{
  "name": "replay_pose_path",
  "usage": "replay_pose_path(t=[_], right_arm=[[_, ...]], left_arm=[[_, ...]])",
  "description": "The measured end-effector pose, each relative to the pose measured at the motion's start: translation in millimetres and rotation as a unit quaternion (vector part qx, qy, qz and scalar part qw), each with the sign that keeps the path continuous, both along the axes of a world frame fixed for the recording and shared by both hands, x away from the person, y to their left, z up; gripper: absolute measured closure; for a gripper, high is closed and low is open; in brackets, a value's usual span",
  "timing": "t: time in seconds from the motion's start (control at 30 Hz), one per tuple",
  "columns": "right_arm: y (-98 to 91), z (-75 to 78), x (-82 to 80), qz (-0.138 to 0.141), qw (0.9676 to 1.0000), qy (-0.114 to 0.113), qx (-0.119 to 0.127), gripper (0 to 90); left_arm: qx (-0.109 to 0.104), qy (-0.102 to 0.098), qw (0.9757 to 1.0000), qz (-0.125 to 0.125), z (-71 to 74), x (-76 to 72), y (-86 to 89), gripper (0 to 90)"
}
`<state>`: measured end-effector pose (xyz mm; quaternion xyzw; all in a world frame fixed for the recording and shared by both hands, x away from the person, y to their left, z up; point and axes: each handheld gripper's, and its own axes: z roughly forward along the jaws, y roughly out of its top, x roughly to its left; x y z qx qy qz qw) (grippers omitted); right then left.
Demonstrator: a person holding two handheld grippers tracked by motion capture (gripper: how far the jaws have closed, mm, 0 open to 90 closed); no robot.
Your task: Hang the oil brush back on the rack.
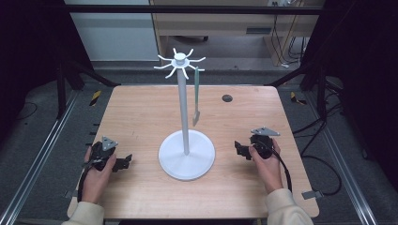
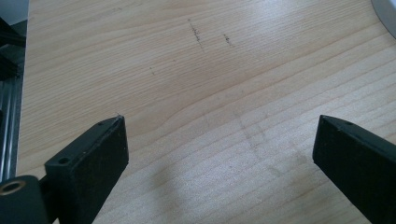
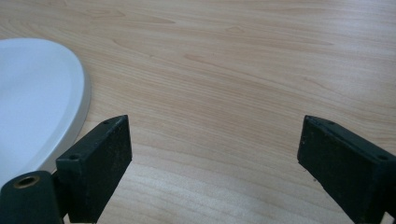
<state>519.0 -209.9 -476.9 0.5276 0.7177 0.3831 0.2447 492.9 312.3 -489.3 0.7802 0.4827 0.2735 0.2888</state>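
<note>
A white rack point(image 1: 186, 117) with a round base point(image 1: 187, 161), a tall pole and several hook arms at its top stands at the table's middle. A pale green utensil point(image 1: 196, 96) hangs from one arm on the right of the pole. My left gripper point(image 1: 126, 162) rests on the table left of the base, open, nothing between its jaws point(image 2: 219, 149). On the other side of the base my right gripper point(image 1: 238, 150) also lies on the table, open and empty point(image 3: 215, 149), with the base's rim point(image 3: 70, 116) at its left.
The wooden table point(image 1: 141, 117) has a dark round hole point(image 1: 227, 98) at the back right. Metal rails point(image 1: 42, 154) run along both sides of the table, and cables point(image 1: 324, 164) lie on the floor at the right.
</note>
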Motion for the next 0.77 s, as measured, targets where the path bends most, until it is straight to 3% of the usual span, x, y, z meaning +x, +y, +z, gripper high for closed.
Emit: replay_pose_path(t=[0.23, 0.63, 0.77], right_arm=[[-2.5, -2.0, 2.7, -0.006, 0.9997, -0.021, 0.005, 11.2], [-8.2, -4.4, 0.1, -0.003, 0.9967, -0.081, 0.013, 12.8], [-10.6, -6.3, -1.5, -0.001, 0.9963, -0.085, 0.013, 12.9]], left_arm=[[0.001, 0.0, 1.0, -0.001, 0.2, 0.1, 0.1, 3.0], [-0.002, -0.007, 1.0, -0.006, 1.1, -0.1, -1.9, 3.0], [0.002, -0.005, 0.9999, -0.01, 0.5, 0.2, -3.6, 3.0]])
